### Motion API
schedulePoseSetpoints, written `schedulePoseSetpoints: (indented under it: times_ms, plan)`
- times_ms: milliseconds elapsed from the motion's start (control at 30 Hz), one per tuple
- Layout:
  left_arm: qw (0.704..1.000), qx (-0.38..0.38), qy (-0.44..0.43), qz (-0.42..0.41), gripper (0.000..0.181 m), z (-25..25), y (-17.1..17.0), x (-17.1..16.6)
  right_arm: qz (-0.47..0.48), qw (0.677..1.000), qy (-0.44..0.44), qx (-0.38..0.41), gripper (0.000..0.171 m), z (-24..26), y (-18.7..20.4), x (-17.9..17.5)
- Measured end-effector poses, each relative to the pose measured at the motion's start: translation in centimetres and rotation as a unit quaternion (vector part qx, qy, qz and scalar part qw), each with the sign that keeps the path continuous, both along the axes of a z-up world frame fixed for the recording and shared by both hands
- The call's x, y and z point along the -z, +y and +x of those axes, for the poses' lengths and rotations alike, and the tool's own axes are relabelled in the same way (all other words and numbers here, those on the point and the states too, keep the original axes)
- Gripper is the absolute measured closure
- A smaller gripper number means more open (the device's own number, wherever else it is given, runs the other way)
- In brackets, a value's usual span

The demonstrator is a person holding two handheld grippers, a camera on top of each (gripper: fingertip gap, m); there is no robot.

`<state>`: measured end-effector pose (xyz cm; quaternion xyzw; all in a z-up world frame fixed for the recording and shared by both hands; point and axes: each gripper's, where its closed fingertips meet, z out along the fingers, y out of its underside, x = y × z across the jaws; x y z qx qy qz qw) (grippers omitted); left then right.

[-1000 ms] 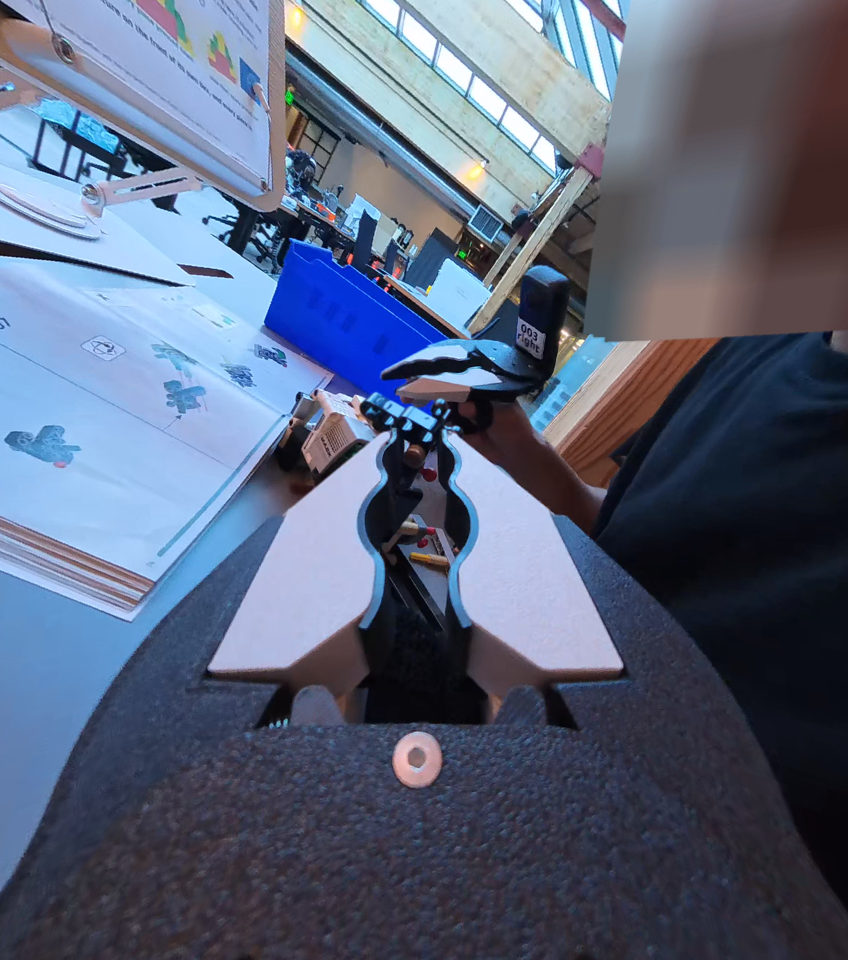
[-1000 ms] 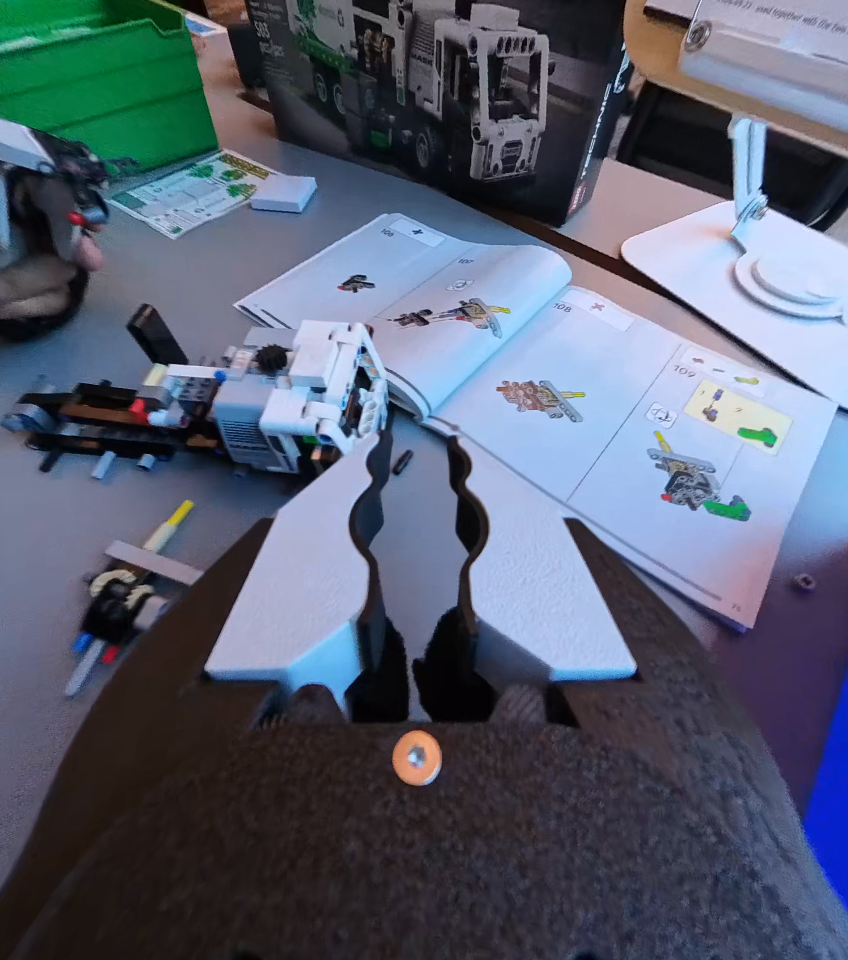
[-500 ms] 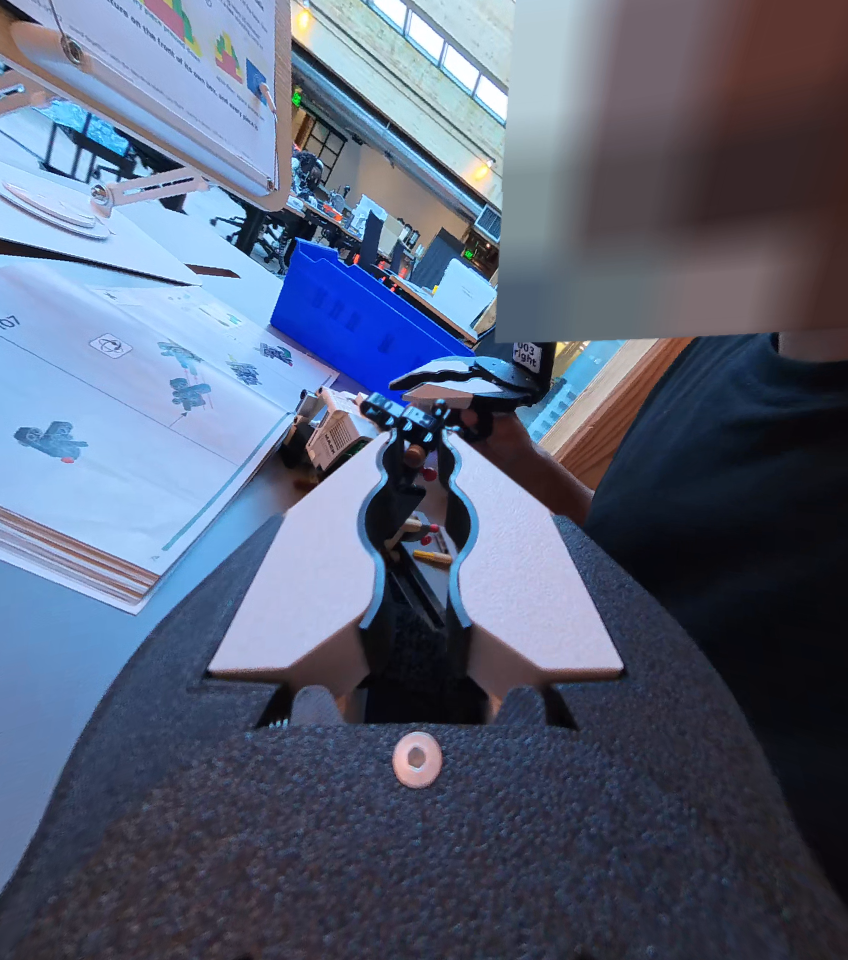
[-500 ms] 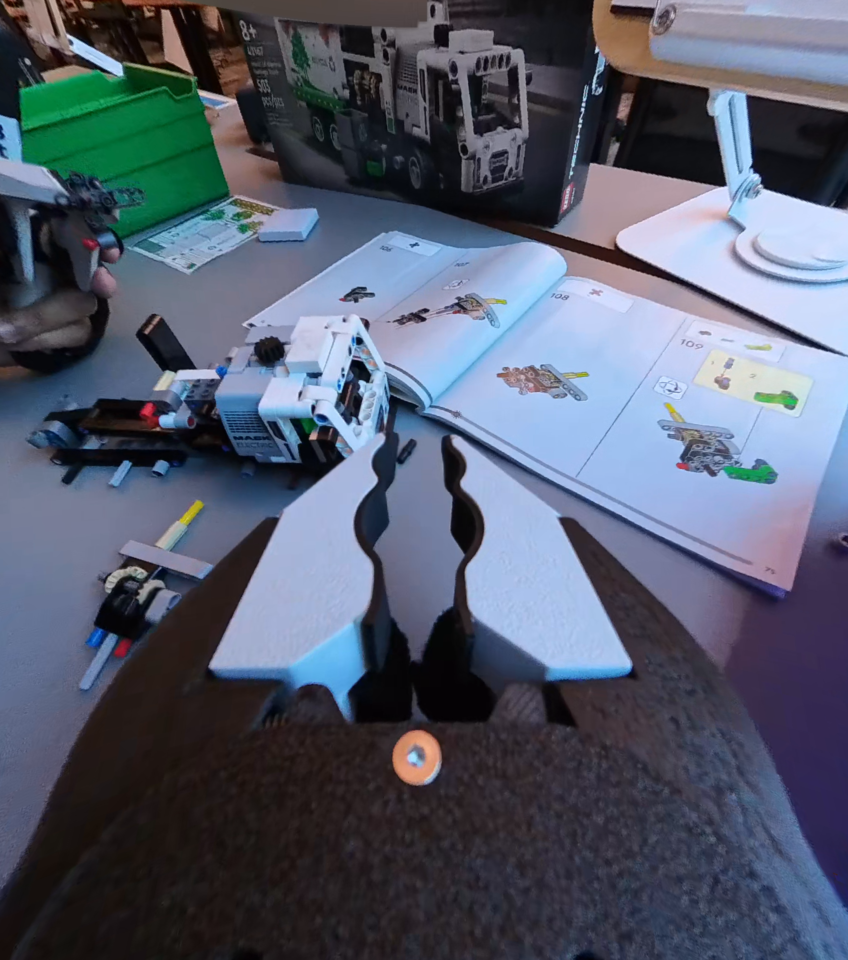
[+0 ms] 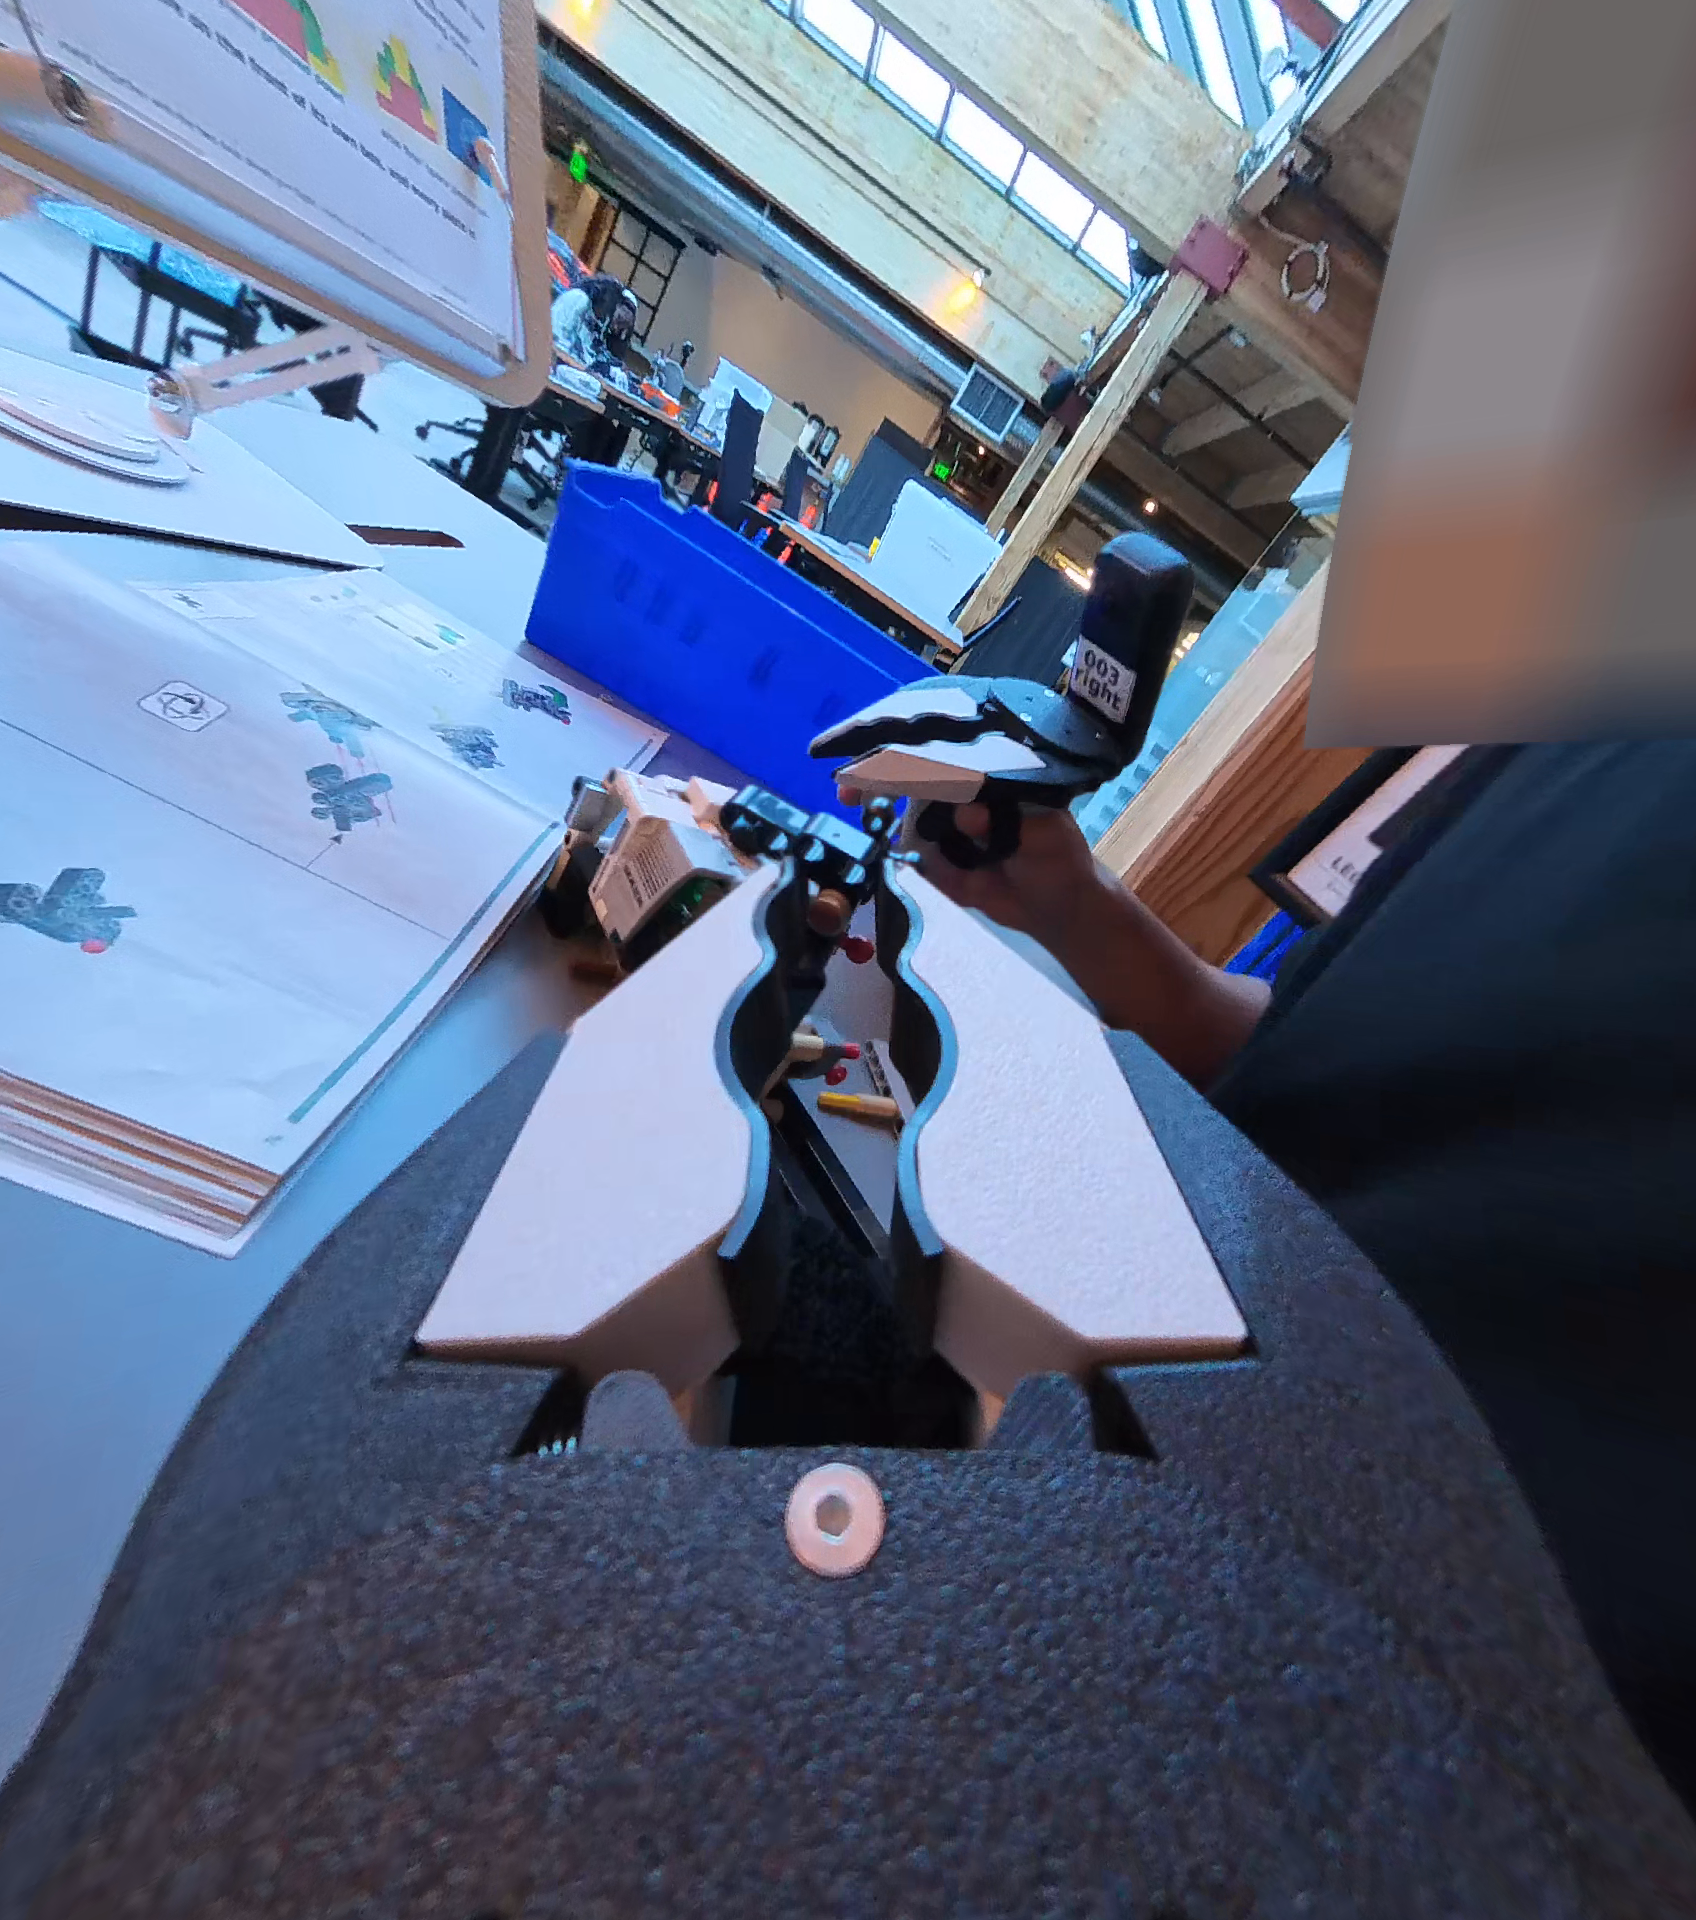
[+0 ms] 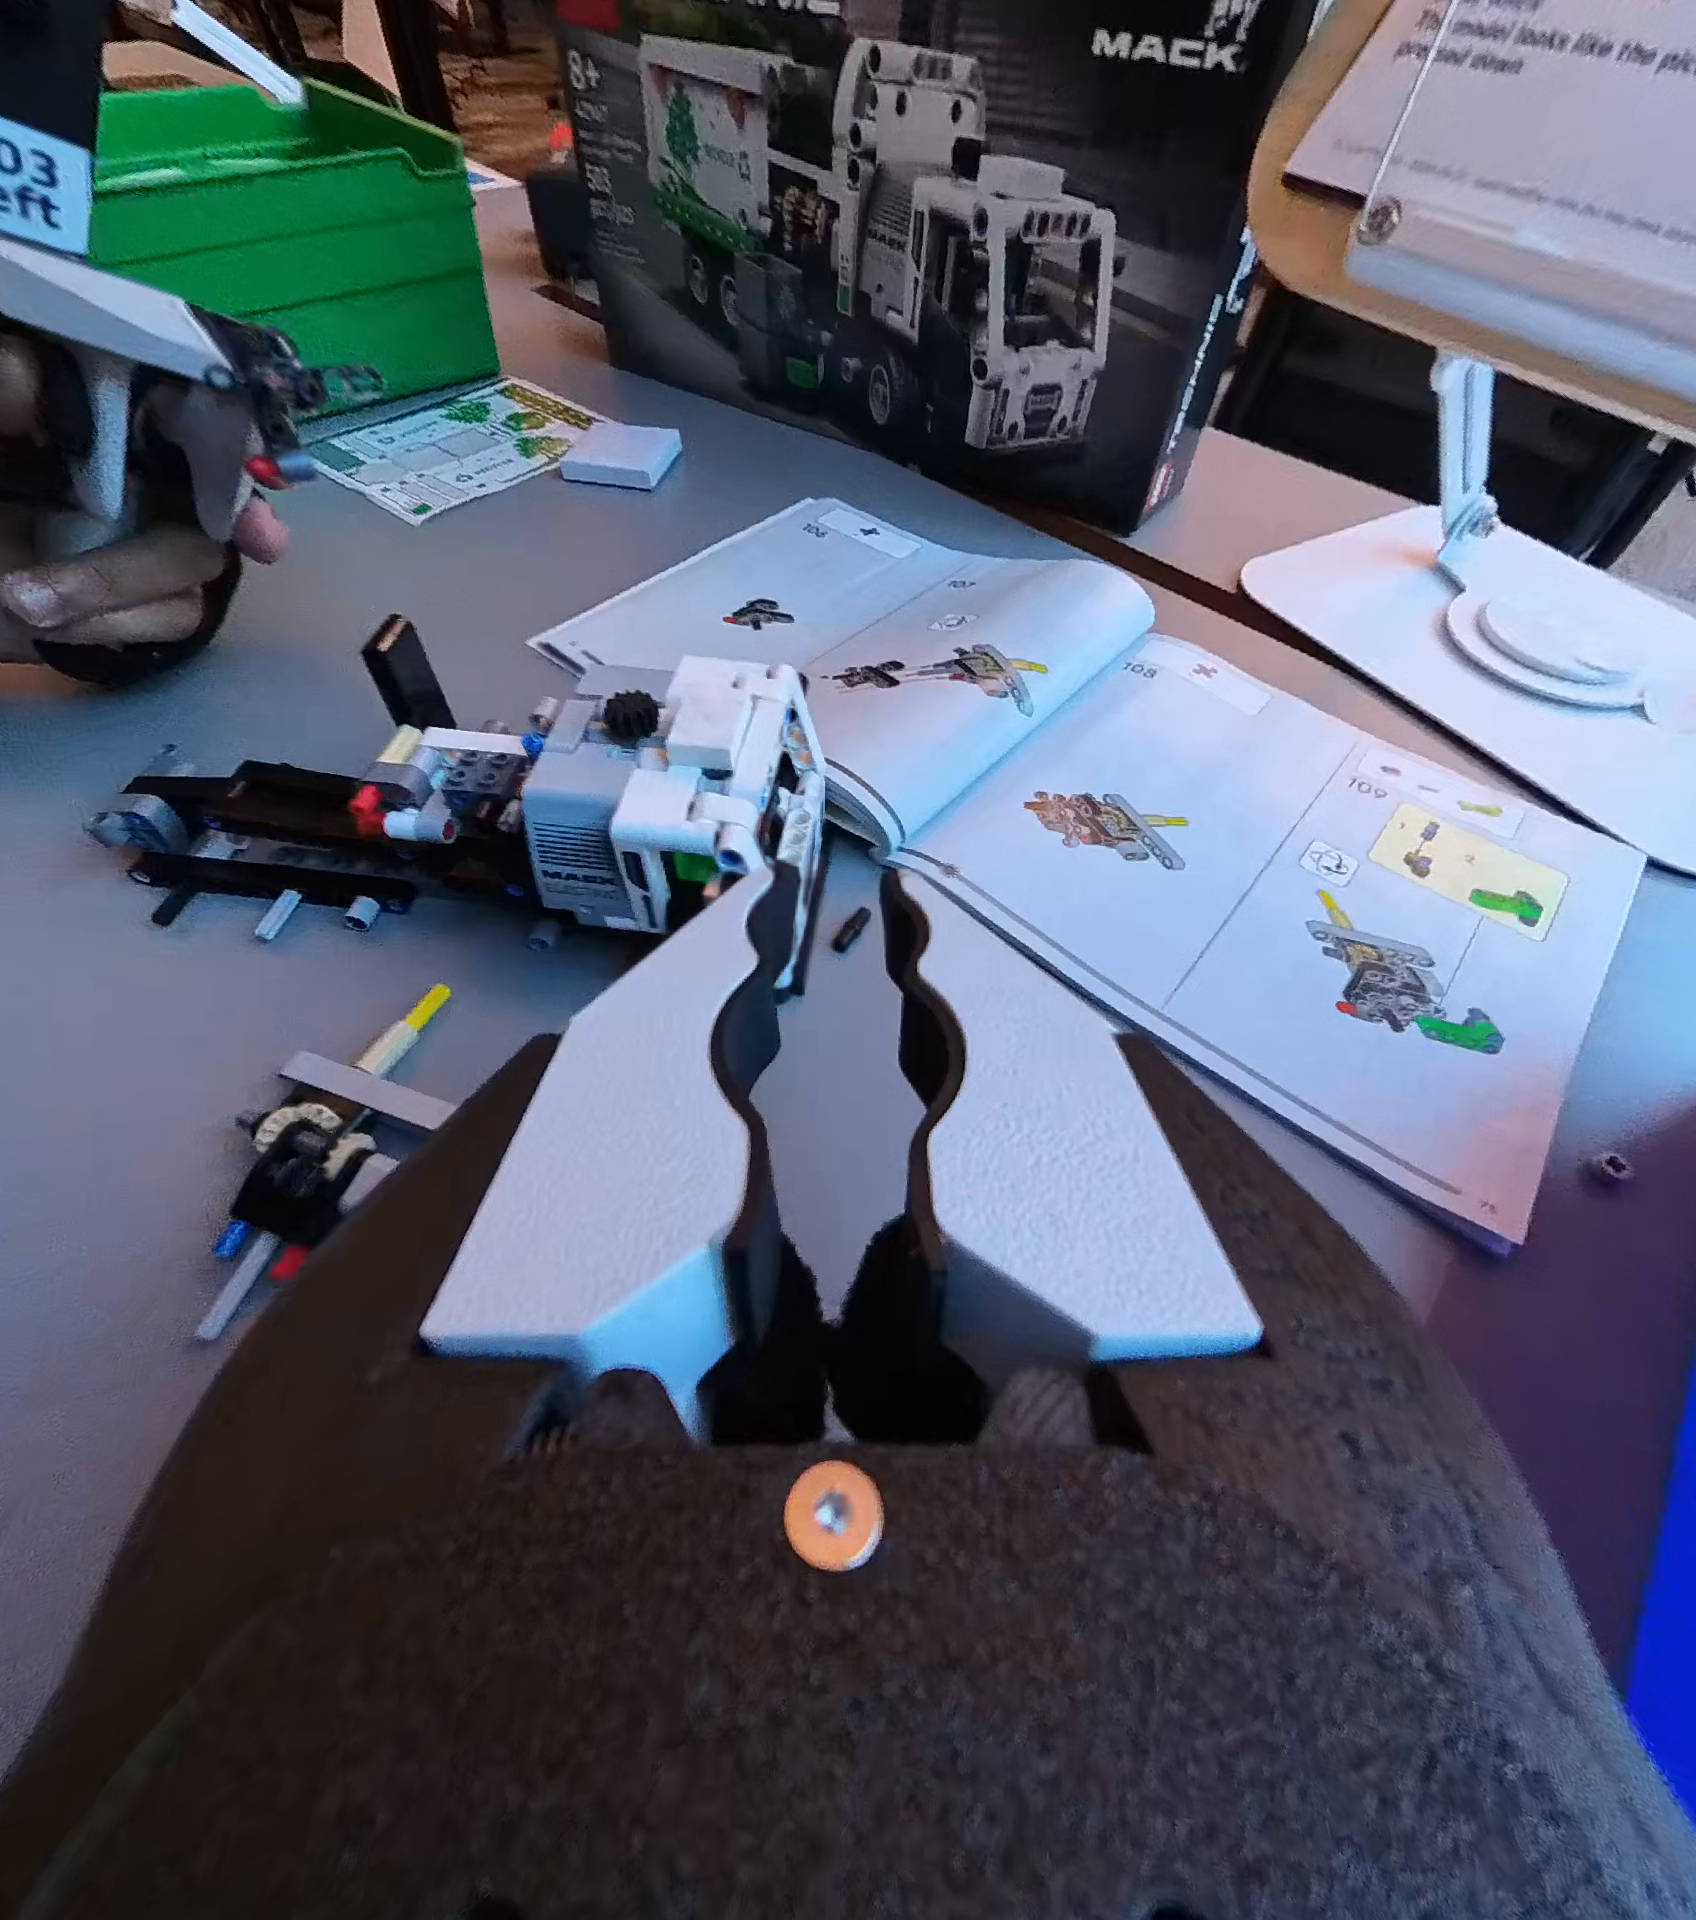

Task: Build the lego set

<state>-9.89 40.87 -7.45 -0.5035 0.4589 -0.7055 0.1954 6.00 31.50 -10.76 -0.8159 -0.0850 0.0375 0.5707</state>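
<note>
counter (image 6: 44, 1039): grey, carrying the whole job, the build spread across it.
instruction book (image 6: 1187, 831): lying open just right of the truck, pages showing the sub-assembly steps.
truck chassis (image 6: 511, 821): half built, white cab on a long black frame, resting on the counter beside the book.
left hand-held gripper (image 5: 828, 883): raised off the counter, fingers pinched on a small black piece (image 5: 808, 836) with a red pin.
right hand-held gripper (image 6: 828, 904): nothing in it, fingers a narrow gap apart, hanging over a loose black pin (image 6: 851, 928).
step in hand: looks like a small sub-assembly being built in the air.
next move: likely needs the free gripper to fetch a part and press it squarely into the held piece.
</note>
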Motion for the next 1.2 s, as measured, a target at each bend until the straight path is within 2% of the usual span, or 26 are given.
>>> schedulePoseSetpoints:
  times_ms: [233,433,700,967,1133,1200]
  plan:
    - [0.995,0.055,0.016,0.084,0.171,0.2,-4.7,0.2,-0.005,0.999,0.014,-0.030,0.156,-2.5,-1.2,-0.3]
    - [0.991,0.099,0.005,0.088,0.171,-0.7,-10.2,-1.3,-0.037,0.997,0.008,-0.069,0.155,-6.8,-5.6,0.1]
    - [0.991,0.097,0.005,0.094,0.171,-2.0,-15.1,-1.5,-0.041,0.995,0.031,-0.081,0.156,-10.3,-9.2,0.4]
    - [0.997,0.068,-0.044,0.008,0.171,-1.6,-16.3,-2.4,-0.009,0.988,0.117,-0.104,0.155,-12.9,-9.1,-0.6]
    - [0.991,0.046,-0.108,-0.060,0.173,-1.7,-15.2,-4.1,0.034,0.969,0.195,-0.150,0.149,-14.9,-8.1,-3.7]
    - [0.988,0.049,-0.121,-0.076,0.173,-1.8,-15.1,-4.6,0.048,0.965,0.199,-0.164,0.147,-15.5,-7.7,-5.1]
